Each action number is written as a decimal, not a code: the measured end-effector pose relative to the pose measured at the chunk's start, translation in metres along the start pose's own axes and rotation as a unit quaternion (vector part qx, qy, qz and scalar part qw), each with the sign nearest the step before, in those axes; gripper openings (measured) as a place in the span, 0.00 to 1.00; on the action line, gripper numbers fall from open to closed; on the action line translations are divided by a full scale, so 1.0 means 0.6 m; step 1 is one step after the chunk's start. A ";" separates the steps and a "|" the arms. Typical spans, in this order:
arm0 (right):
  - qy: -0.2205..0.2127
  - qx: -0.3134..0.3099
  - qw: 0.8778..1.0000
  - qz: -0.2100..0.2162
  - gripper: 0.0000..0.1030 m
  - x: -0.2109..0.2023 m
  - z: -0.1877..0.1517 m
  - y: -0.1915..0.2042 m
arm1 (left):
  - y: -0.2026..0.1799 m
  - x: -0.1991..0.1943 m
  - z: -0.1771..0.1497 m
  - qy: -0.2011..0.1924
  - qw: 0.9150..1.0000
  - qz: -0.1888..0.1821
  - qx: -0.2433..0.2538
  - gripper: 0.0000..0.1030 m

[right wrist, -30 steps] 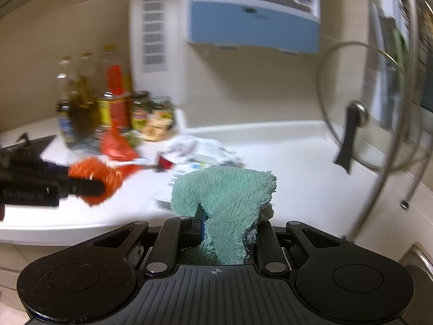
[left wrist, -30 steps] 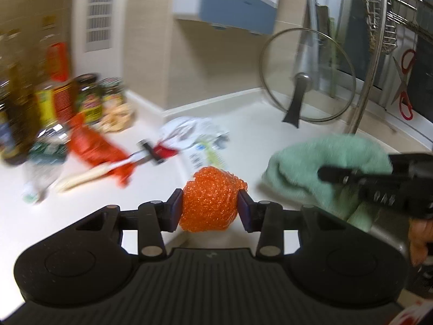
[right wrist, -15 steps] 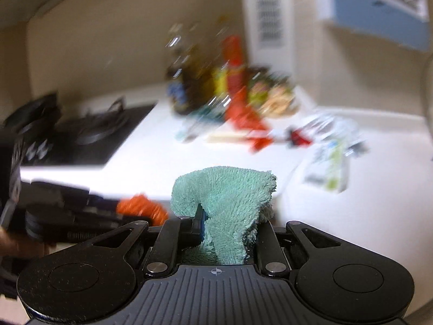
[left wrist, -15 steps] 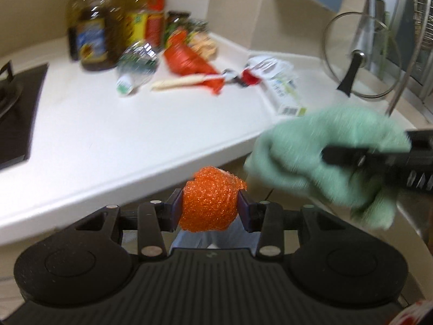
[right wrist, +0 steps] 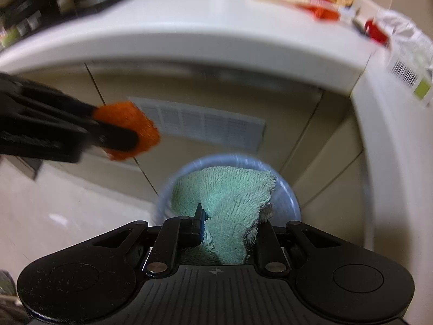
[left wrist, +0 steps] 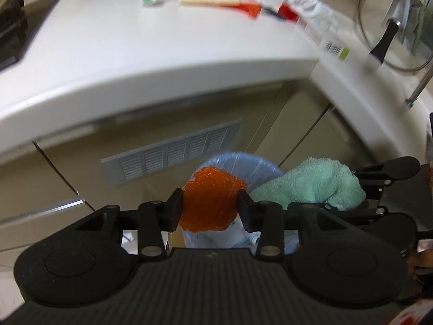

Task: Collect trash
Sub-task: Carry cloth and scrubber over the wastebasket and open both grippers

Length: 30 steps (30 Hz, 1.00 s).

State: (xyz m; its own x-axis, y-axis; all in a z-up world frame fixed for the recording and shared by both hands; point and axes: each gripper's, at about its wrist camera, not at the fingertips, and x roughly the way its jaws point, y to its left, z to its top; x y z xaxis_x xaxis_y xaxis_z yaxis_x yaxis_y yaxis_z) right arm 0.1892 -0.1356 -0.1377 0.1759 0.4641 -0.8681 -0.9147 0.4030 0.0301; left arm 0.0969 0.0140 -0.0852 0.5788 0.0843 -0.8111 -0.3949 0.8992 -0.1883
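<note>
Both claws hung over the blue bin (right wrist: 292, 203) for dropping: left gripper (left wrist: 211, 211) half-closed, clamping the orange scrubber (left wrist: 212, 200); right gripper (right wrist: 230, 227) nearly shut, pinching the green cloth (right wrist: 230, 189).

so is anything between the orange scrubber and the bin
Nothing visible. The left gripper holds the orange scrubber over the blue-lined bin on the floor, with only air below it. The green cloth in the right gripper hangs beside it over the same opening, not under it.
</note>
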 end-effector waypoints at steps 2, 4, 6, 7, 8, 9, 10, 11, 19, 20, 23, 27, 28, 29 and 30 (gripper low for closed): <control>0.013 0.009 1.000 -0.007 0.16 0.027 -0.009 -0.010 | 0.003 0.020 -0.007 0.013 1.000 -0.001 -0.009 0.37; 0.018 0.022 1.000 -0.014 0.16 0.048 -0.013 -0.022 | 0.005 0.041 -0.012 0.025 1.000 -0.001 -0.017 0.37; 0.020 0.037 0.999 -0.013 0.16 0.063 -0.017 -0.036 | 0.006 0.061 -0.015 0.033 0.999 0.000 -0.023 0.37; 0.020 0.045 0.999 -0.011 0.16 0.069 -0.018 -0.044 | 0.005 0.070 -0.015 0.037 0.999 -0.001 -0.025 0.37; 0.021 0.053 0.998 -0.010 0.16 0.073 -0.016 -0.052 | 0.004 0.080 -0.015 0.040 0.999 -0.002 -0.028 0.37; 0.021 0.059 0.998 -0.010 0.16 0.077 -0.013 -0.060 | 0.003 0.088 -0.016 0.042 0.999 -0.004 -0.030 0.37; 0.021 0.064 0.998 -0.009 0.16 0.080 -0.013 -0.065 | 0.002 0.097 -0.016 0.046 0.998 -0.006 -0.031 0.37; 0.021 0.070 0.997 -0.007 0.16 0.084 -0.013 -0.071 | 0.000 0.106 -0.015 0.050 0.998 -0.007 -0.032 0.38; 0.025 0.086 0.996 -0.005 0.16 0.101 -0.001 -0.088 | -0.016 0.155 -0.013 0.071 0.997 -0.012 -0.031 0.40; 0.025 0.088 0.996 -0.005 0.16 0.102 -0.001 -0.089 | -0.017 0.159 -0.014 0.072 0.997 -0.013 -0.032 0.43; 0.026 0.090 0.996 -0.004 0.16 0.097 -0.003 -0.087 | -0.015 0.168 -0.016 0.080 0.996 -0.017 -0.041 0.57; 0.023 0.090 0.996 -0.004 0.16 0.096 -0.003 -0.085 | -0.014 0.169 -0.019 0.083 0.995 -0.009 -0.045 0.59; 0.023 0.089 0.996 -0.003 0.16 0.096 -0.003 -0.085 | -0.013 0.166 -0.020 0.082 0.995 -0.008 -0.047 0.59; 0.023 0.089 0.996 -0.002 0.16 0.095 -0.003 -0.085 | -0.012 0.163 -0.022 0.081 0.996 -0.006 -0.047 0.59; 0.023 0.091 0.996 -0.001 0.16 0.095 -0.003 -0.086 | -0.010 0.159 -0.023 0.079 0.996 -0.004 -0.048 0.59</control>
State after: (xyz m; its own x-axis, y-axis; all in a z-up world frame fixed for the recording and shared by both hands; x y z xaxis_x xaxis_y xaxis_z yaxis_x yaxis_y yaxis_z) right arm 0.2455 -0.1314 -0.1898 0.1568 0.4288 -0.8897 -0.8329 0.5415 0.1142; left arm 0.1449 0.0108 -0.1691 0.4656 0.0029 -0.8850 -0.4620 0.8537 -0.2403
